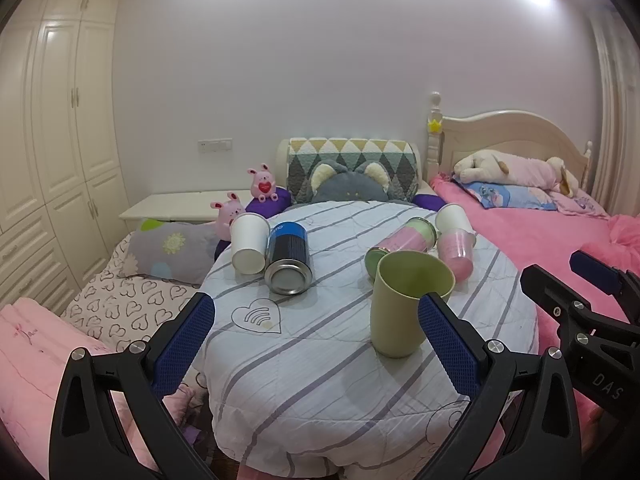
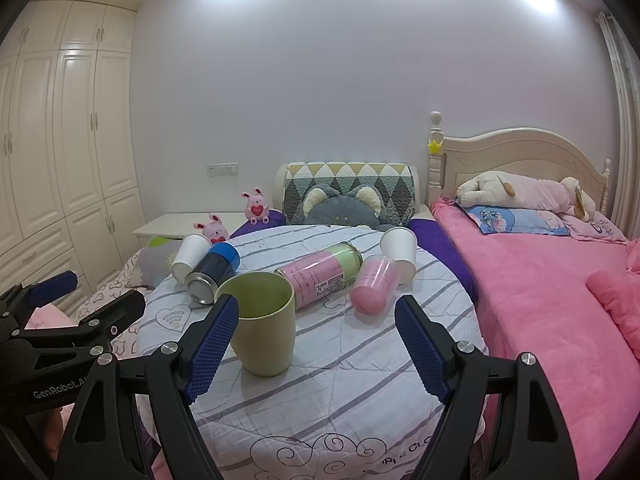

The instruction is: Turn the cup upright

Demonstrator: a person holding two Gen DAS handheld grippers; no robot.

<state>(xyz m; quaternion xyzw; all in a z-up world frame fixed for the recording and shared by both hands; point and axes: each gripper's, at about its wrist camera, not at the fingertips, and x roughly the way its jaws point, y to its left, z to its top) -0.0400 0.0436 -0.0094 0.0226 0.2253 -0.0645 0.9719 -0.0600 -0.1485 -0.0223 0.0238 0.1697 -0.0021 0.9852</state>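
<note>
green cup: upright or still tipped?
Upright. The green cup stands on its base on the striped tablecloth, its open mouth up and looking empty. Neither gripper touches it.

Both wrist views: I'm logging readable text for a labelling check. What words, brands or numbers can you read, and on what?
"GenRobot.A", cut off: on the left gripper body.
"DAS": on the right gripper body.
Tablecloth front edge: partial embroidered letters, not legible.
Pink can label: print and barcode too small.
Blue can: white lettering too blurred.

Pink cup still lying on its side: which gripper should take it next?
Right, probably. The pink cup lies just beyond the open right gripper; from the left gripper, the upright green cup stands in the way.
</note>
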